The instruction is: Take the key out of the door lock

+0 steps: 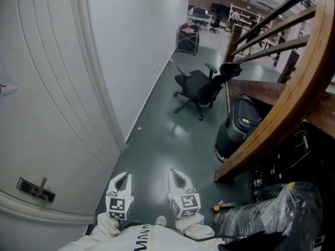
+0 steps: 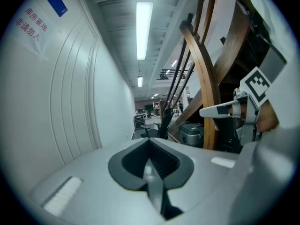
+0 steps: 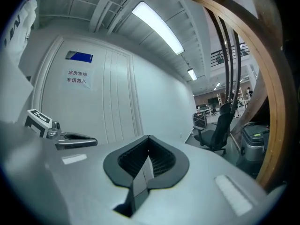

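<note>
A white panelled door (image 1: 47,103) fills the left of the head view. Low on it sits a dark metal lock plate (image 1: 35,189) with a short stub sticking up; I cannot make out a key. My left gripper (image 1: 125,175) and right gripper (image 1: 173,172) hang side by side over the floor, right of the door and apart from the lock. Both are shut with nothing between the jaws. The left gripper view looks along the door's face down the corridor, with the right gripper (image 2: 204,111) at its right. The right gripper view shows the door (image 3: 93,102) and the left gripper (image 3: 93,141).
A black office chair (image 1: 201,88) stands down the corridor. A curved wooden stair rail (image 1: 282,109) crosses the right side, with a black bin-like machine (image 1: 236,127) under it. A clear plastic bag (image 1: 277,210) and a small orange tool (image 1: 222,207) lie near my right.
</note>
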A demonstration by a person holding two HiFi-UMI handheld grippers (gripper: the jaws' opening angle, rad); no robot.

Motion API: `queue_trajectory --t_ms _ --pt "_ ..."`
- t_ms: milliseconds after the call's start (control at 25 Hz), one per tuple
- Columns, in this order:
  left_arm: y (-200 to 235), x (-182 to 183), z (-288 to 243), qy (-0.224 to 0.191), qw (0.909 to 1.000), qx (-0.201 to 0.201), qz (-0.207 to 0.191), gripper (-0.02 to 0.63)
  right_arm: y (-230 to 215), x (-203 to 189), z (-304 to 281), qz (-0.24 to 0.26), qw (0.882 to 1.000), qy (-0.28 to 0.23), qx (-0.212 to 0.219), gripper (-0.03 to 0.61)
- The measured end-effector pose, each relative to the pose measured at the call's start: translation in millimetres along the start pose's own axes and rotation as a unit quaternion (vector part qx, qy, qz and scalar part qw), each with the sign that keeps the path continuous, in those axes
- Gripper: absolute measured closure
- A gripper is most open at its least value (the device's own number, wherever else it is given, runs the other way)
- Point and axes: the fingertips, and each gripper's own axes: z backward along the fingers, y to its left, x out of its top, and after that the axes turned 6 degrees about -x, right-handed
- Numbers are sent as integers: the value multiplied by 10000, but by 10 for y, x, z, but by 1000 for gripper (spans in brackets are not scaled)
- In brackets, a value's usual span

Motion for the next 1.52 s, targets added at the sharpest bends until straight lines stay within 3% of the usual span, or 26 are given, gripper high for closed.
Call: queue_trajectory --t_ms 240,440,800,1080,1280,1520 --pt "479 -89 368 32 9957 922 99 614 558 -97 -368 102 9955 238 916 581" --pt "961 -312 998 145 9799 1960 339 614 1355 -230 -633 313 9796 453 1930 581" --pt "1594 -610 2433 123 9308 3586 691 614 2967 -369 -633 723 9331 565 3477 580" --pt "1836 -899 3484 254 8924 4431 821 614 3989 -568 -463 813 9052 604 4128 580" --pt "1918 -1069 4008 321 8605 4982 1013 614 4502 -690 -333 911 8780 694 4648 580" --pt "2003 -1125 4220 377 8323 5408 1157 614 4895 -730 -375 997 8471 798 5158 580"
